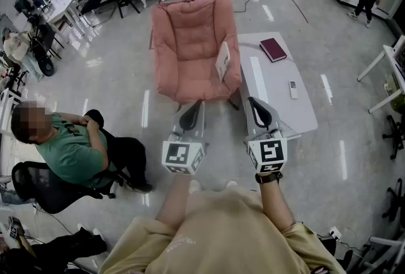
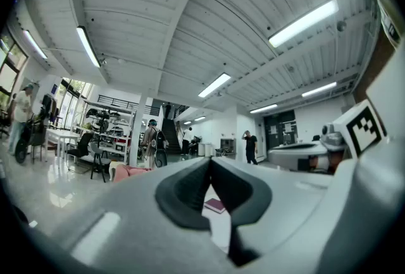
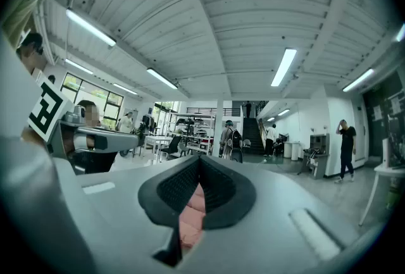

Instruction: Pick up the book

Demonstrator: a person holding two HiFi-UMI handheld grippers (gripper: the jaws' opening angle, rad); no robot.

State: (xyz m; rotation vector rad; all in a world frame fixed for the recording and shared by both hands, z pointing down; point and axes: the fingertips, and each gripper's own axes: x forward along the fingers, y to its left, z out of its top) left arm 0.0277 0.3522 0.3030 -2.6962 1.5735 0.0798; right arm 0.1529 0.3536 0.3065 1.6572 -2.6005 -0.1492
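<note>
No readable txt, labels or nos. anywhere.

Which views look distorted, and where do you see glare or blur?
Head view: fisheye bends the edges; glare streaks the floor; the book is sharp. Left gripper view: strong fisheye, dark corners, soft foreground. Right gripper view: the same, with bright lamps overhead.

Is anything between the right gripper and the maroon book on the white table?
Nothing visible does. The right gripper, jaws together, is at the white table's near end, and only bare tabletop lies from there to the maroon book. The remote lies off to the right, the pink armchair to the left.
</note>
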